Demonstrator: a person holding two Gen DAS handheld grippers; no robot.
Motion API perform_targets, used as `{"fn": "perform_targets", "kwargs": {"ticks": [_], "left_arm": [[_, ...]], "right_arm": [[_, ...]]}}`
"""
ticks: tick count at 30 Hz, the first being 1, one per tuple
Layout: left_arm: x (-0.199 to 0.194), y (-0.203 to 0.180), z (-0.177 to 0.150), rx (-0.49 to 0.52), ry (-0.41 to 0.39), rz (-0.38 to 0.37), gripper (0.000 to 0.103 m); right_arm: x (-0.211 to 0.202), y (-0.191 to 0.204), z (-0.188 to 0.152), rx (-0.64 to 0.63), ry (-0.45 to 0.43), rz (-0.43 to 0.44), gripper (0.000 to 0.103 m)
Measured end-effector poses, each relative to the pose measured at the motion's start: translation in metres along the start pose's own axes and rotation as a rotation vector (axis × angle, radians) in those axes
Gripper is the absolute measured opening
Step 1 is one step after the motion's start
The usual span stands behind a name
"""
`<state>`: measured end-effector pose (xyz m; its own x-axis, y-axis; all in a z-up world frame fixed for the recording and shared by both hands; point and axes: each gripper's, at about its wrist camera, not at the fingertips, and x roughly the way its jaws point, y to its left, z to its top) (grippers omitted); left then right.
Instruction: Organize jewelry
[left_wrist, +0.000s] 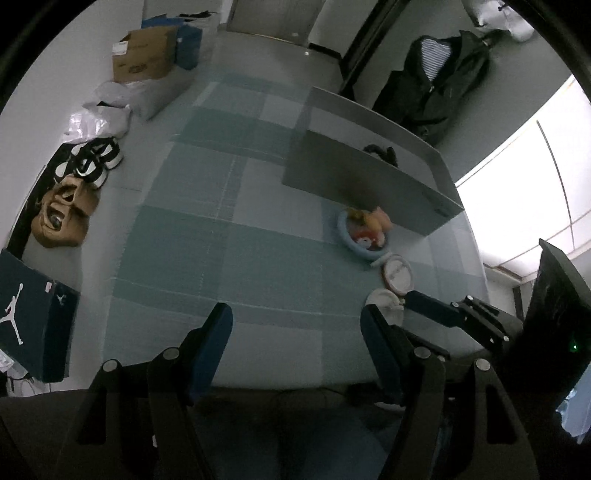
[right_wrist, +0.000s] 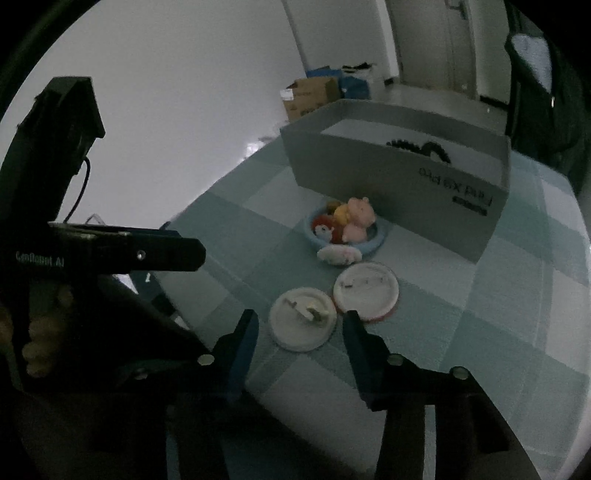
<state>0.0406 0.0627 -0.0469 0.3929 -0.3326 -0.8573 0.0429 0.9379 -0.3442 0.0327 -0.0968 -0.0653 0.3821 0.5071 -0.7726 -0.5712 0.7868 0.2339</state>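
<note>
On the checked teal-and-pale cloth of the worktop (right_wrist: 461, 332) lie two round white pin badges, backs up: the nearer white badge (right_wrist: 303, 319) sits just ahead of the right gripper (right_wrist: 299, 325), the farther red-rimmed badge (right_wrist: 366, 291) just beside it, their edges close or touching (hard to tell). A third, smaller round white piece (right_wrist: 340, 255) leans at the rim of one small light-blue dish (right_wrist: 373, 243), which holds several little plush figures, pink, yellow and red (right_wrist: 351, 219). Behind the dish stands one open grey cardboard box (right_wrist: 399, 177) with a dark beaded string (right_wrist: 421, 147) inside it. Both grippers are spread: the right gripper's fingers stand either side of the nearer badge without pressing on it, and the left gripper (left_wrist: 297, 325) hangs open over bare cloth with nothing between its fingers. Off the worktop, on the floor, are a brown cardboard carton (left_wrist: 144, 55), several pairs of shoes (left_wrist: 88, 162) and a dark blue shoebox (left_wrist: 33, 314); a dark jacket (left_wrist: 439, 81) hangs beyond the grey box.
</note>
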Motion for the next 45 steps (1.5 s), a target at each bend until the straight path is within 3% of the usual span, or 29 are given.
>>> {"fn": "perform_targets", "kwargs": {"ticks": [6,8,15,22,34,40,45], "left_arm": [[0.003,-0.005,0.0,0.045,0.017,0.011,0.068],[0.001,-0.009,-0.002,0.07,0.021,0.014,0.068],[-0.002,-0.008,-0.003,0.069,0.015,0.008,0.068],[0.002,-0.005,-0.001,0.031,0.024,-0.01,0.068],[0.024,-0.064,-0.01,0.252,0.058,-0.031,0.068],[0.038,-0.079,-0.011,0.303,0.08,0.007,0.068],[0.038,-0.084,-0.014,0.335,0.065,0.035,0.067]], "right_arm": [[0.004,0.002,0.001,-0.006,-0.001,-0.056,0.019],[0.005,0.0,0.004,-0.001,-0.002,-0.056,0.017],[-0.011,-0.009,0.009,0.055,-0.058,0.008,0.017],[-0.03,-0.038,0.015,0.202,-0.119,0.078,0.017],[-0.062,-0.087,0.018,0.448,-0.237,0.227,0.017],[-0.069,-0.109,0.01,0.576,-0.269,0.353,0.017],[-0.07,-0.121,0.009,0.624,-0.276,0.381,0.017]]}}
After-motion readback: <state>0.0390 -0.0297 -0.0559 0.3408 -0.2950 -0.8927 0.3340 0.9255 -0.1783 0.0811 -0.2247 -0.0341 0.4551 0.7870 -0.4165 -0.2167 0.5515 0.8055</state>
